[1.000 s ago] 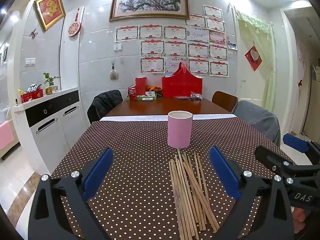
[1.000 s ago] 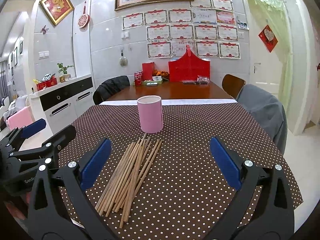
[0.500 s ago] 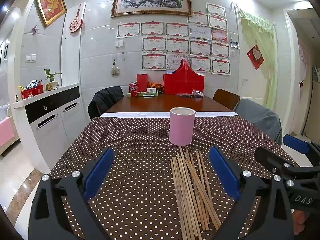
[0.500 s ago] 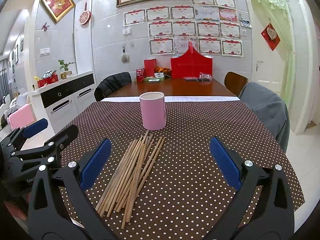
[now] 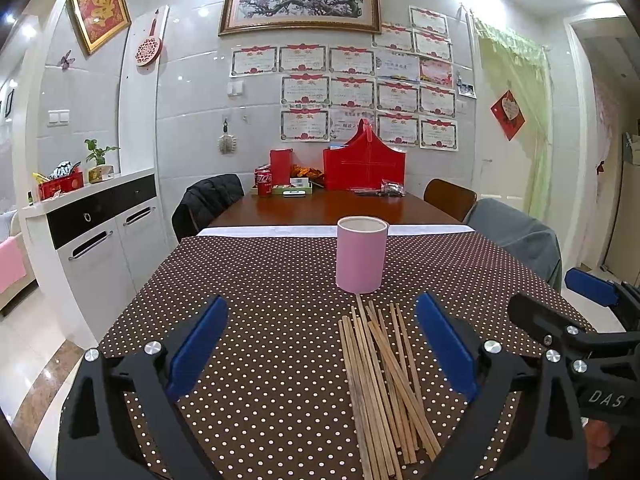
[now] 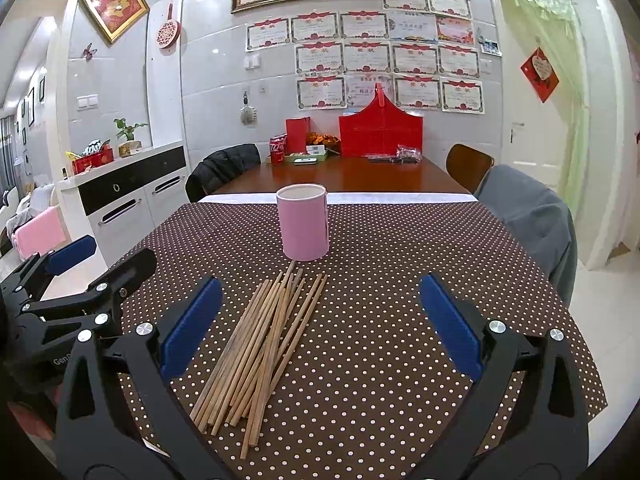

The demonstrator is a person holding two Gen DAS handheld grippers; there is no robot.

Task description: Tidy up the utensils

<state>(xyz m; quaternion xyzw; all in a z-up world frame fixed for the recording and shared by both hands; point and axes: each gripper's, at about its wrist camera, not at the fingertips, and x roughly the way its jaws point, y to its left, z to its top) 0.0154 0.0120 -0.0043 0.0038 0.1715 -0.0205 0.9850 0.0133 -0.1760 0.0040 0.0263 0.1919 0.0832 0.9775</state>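
A pile of several wooden chopsticks lies on the brown polka-dot tablecloth, just in front of an upright, empty pink cylindrical holder. The pile also shows in the right wrist view, with the holder behind it. My left gripper is open and empty, hovering above the cloth with the chopsticks between its blue pads, nearer the right one. My right gripper is open and empty, with the pile toward its left pad. Each gripper shows at the edge of the other's view.
Beyond the cloth lies bare wooden table with a red box, a cola can and small items at the far end. Chairs with a black jacket and a grey cover flank the table. A white sideboard stands left.
Both grippers have drifted slightly forward and tilted a little, so the holder and chopsticks sit a bit higher in view. Both stay open and nothing on the table has moved.
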